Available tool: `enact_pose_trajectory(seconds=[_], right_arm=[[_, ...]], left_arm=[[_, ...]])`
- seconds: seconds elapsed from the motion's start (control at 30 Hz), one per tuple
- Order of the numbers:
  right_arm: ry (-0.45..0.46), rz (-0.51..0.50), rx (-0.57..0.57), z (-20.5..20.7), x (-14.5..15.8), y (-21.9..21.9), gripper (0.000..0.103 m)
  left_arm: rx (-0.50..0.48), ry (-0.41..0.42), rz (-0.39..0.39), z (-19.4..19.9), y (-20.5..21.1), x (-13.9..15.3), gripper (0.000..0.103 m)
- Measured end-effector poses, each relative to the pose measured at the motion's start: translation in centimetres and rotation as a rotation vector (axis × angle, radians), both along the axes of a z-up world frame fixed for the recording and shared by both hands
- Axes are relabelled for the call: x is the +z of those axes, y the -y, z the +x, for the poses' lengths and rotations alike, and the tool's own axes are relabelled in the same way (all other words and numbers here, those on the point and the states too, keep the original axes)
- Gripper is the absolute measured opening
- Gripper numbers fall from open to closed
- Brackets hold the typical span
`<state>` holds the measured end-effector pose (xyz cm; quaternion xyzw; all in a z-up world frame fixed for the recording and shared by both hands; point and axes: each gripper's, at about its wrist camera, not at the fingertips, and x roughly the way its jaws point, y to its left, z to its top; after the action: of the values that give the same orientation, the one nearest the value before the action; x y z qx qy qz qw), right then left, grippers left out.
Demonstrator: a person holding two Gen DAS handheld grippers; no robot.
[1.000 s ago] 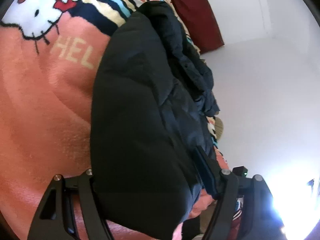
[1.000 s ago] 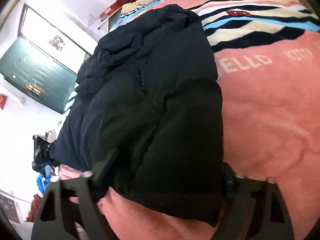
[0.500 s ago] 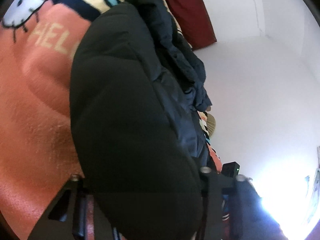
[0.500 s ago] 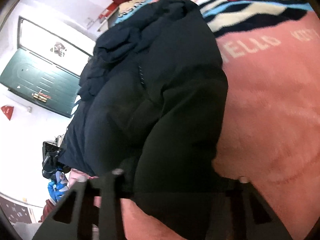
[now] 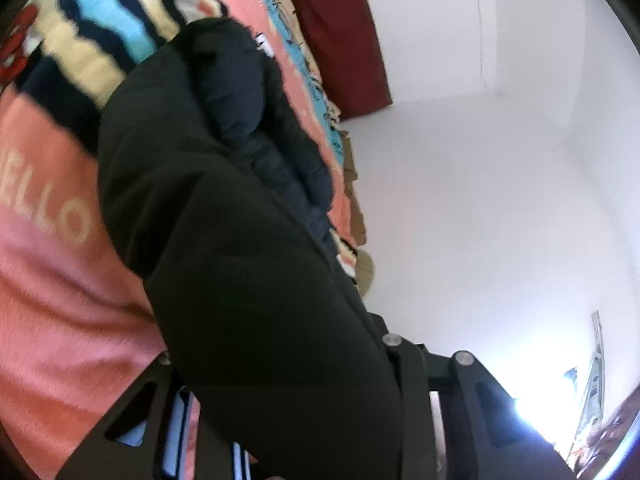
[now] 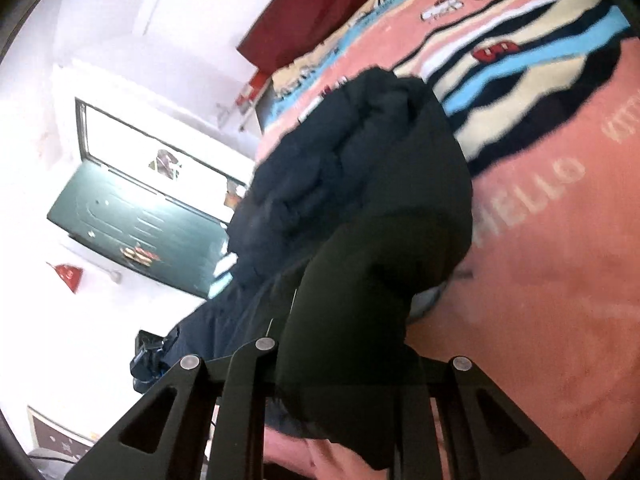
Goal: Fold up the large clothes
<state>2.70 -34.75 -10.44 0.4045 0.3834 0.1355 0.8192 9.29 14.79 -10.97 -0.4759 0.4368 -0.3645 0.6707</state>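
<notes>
Now both grippers, left gripper (image 5: 280, 420) and right gripper (image 6: 340, 400), have just closed onto the black puffer jacket (image 5: 224, 208) hem, lifting it off the pink blanket (image 5: 60, 300): fold starting.

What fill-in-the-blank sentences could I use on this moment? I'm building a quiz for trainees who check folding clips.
1. Both grippers are shut on the hem of a ____ jacket.
2. The jacket lies on a pink blanket printed with the word ____.
3. In the right wrist view, a ____ door shows on the wall beyond the bed.
4. Where the left gripper and the right gripper hold it, the jacket's near edge is ____ off the blanket.

Missing words: black; HELLO; green; lifted
</notes>
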Motion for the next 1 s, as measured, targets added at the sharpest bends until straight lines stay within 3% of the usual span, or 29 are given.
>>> enact_pose_trajectory(seconds=[0.17, 0.53, 1.0], right_arm=[[0.050, 0.060, -0.026, 2.2, 1.8, 1.4, 0.017], [0.095, 0.152, -0.043, 7.5, 4.3, 3.5, 0.017], [0.081, 0.229, -0.117, 13.2, 4.5, 4.9, 0.021]], left_arm=[[0.028, -0.012, -0.086, 1.9, -0.4, 1.5, 0.026], [0.084, -0.028, -0.148, 6.8, -0.5, 3.9, 0.026], [0.123, -0.105, -0.238, 13.6, 1.1, 4.5, 0.026]])
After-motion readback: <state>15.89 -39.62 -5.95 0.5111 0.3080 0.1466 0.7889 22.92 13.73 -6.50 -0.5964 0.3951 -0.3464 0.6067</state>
